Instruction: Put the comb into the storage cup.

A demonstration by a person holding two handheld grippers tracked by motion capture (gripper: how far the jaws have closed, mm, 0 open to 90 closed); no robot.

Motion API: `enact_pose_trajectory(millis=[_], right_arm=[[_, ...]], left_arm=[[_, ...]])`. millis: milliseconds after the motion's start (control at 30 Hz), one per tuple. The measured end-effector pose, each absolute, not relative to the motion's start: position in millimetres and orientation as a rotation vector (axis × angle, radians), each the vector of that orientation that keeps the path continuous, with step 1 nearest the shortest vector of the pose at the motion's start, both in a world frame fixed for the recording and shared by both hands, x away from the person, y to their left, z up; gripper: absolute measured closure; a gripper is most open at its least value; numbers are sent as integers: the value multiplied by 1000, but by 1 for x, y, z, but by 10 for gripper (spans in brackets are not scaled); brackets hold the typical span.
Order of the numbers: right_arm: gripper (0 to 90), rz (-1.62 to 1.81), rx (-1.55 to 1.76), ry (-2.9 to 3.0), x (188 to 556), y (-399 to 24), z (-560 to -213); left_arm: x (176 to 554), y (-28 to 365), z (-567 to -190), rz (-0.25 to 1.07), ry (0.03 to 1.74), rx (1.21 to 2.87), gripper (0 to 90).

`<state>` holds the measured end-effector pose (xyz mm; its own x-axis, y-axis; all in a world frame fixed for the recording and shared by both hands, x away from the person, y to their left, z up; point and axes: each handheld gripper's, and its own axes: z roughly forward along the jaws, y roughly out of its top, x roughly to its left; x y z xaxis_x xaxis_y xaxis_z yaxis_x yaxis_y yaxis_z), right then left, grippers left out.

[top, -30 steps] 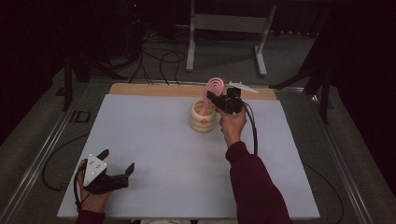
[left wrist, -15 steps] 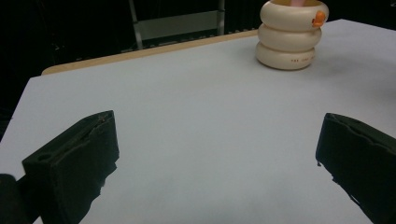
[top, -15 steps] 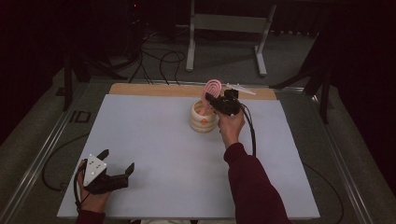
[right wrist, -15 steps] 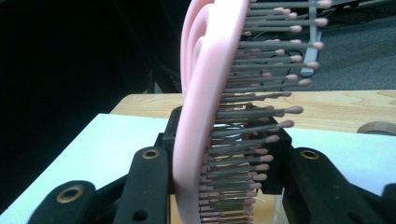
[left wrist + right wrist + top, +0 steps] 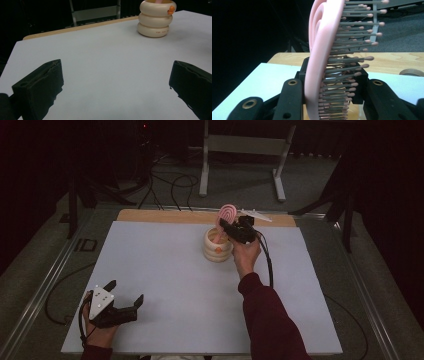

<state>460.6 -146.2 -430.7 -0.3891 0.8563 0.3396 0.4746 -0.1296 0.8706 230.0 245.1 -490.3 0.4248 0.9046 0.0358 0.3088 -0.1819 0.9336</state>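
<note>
- Nothing much has moved since the earlier frames: the right gripper (image 5: 231, 228) stays over the holder (image 5: 218, 245) with the brush (image 5: 226, 215), and the left gripper (image 5: 121, 296) stays at the near left of the table (image 5: 165, 285).
- Count: one brush, one holder, two grippers, one in each hand.
- Right gripper: clenched on the brush; in the right gripper view its jaws press on the pink body and the bristles (image 5: 352, 62) near the lower part of the head.
- Left gripper: released, jaws wide apart and nothing between them, with only bare table ahead in the left gripper view.
- Brush: pink, oval head with a ridged back, grey bristles with pink tips; it stands tilted, head up, lower end down in the holder's mouth.
- Holder: cream, shaped like three stacked rings, with a small orange mark (image 5: 171, 10) on its side; it stands towards the table's far edge, right of the middle.
- Around: a wooden strip (image 5: 165, 216) along the far edge, a metal stand (image 5: 242, 150) and cables (image 5: 170, 182) on the floor behind.
- Nothing lies between the left gripper and the holder.
</note>
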Motion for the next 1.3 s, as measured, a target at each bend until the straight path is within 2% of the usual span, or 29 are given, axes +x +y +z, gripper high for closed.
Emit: enact_pose_trajectory(millis=[1300], right_arm=[[634,1591,1576,1754,462,-159,-439]], left_arm=[[230,244,-491,775,1060,1720,1]])
